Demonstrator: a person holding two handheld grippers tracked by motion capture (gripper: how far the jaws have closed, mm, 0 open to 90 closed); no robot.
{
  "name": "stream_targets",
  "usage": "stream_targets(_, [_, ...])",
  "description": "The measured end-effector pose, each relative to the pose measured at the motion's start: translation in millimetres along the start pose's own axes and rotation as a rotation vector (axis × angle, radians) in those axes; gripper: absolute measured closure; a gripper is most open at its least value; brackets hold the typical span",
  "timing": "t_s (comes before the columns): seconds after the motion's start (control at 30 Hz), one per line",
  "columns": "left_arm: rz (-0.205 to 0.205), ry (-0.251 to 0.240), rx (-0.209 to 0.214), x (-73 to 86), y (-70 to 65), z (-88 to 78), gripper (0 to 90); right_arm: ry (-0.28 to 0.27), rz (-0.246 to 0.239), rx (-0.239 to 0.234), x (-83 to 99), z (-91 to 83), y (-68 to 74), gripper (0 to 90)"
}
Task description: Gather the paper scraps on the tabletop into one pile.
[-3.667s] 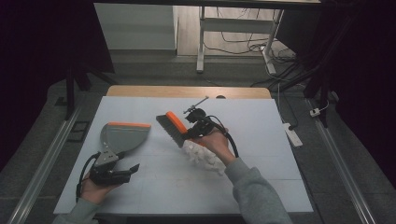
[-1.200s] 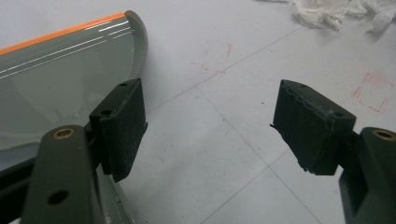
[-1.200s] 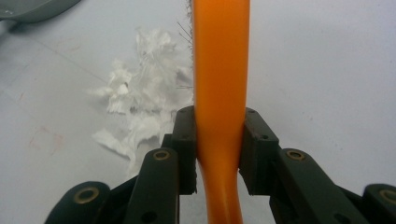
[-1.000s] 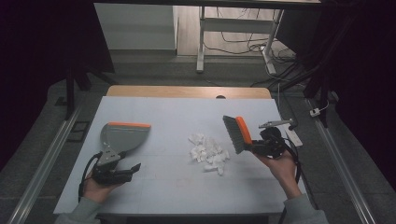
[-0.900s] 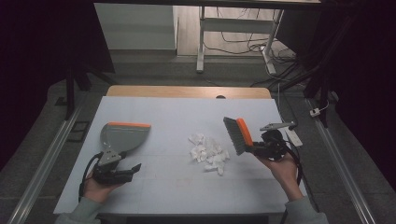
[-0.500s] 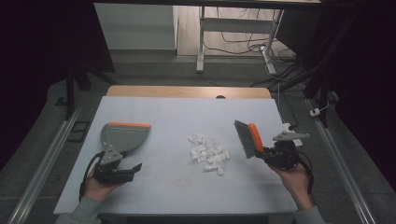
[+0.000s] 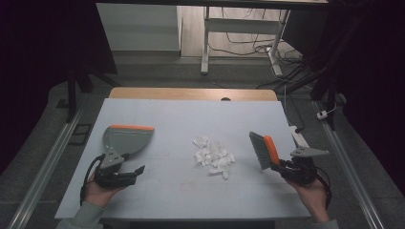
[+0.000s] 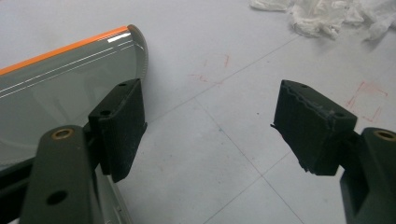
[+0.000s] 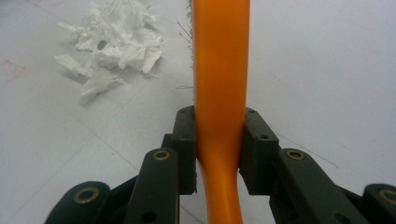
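Note:
A grey dustpan (image 7: pixel 128 139) with an orange lip lies flat at the table's left; its pan (image 8: pixel 56 88) also shows in the left gripper view. My left gripper (image 7: pixel 131 165) rests just behind it, jaws open (image 8: pixel 210 126) over bare table, the left jaw beside the pan's handle. A pile of white paper scraps (image 7: pixel 214 155) (image 9: pixel 109 44) sits mid-table. My right gripper (image 7: pixel 282 167) (image 9: pixel 219 149) is shut on the orange handle of a brush (image 7: pixel 264 150) (image 9: pixel 219 60), held to the right of the pile with its grey bristles facing the scraps.
The white tabletop (image 7: pixel 191 191) carries faint red marks (image 8: pixel 369 93). A small white strip (image 7: pixel 298 137) lies at the right edge. A wooden board (image 7: pixel 191 93) borders the back, and metal rails run along both sides on the floor.
My right gripper has carried the brush to the right and slightly down, away from the scrap pile. The left gripper and dustpan have stayed put.

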State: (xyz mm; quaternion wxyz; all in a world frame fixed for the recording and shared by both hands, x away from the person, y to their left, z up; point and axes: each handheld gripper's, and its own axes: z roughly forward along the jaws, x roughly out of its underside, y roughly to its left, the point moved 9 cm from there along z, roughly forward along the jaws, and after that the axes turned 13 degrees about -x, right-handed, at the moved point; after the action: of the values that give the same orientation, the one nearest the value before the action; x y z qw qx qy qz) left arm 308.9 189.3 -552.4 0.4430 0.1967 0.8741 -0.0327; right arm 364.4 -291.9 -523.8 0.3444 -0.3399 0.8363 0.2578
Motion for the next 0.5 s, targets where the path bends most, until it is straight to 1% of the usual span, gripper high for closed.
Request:
stream_targets(0.07, [0.0,-0.002,0.0,-0.1,0.7,0.0,25.7,0.001,-0.015,-0.007,-0.7,1.2,1.4,70.3])
stream_targets(0.1, [-0.002,-0.003,-0.001,-0.1,1.4,0.0,25.8,0.004,-0.024,-0.002,-1.1,1.8,2.3,70.3])
stream_targets(0.17, [-0.007,-0.003,0.001,0.2,2.4,-0.2,25.8,0.005,-0.028,-0.002,-1.6,2.2,3.7,70.3])
stream_targets(0.33, [0.0,-0.006,0.005,0.2,1.2,-0.4,25.7,-0.001,-0.031,-0.002,-2.5,1.2,5.4,70.3])
stream_targets(0.5, [-0.002,-0.006,0.006,-0.3,0.9,-0.4,25.7,-0.006,-0.037,-0.006,-3.5,-0.2,6.1,70.3])
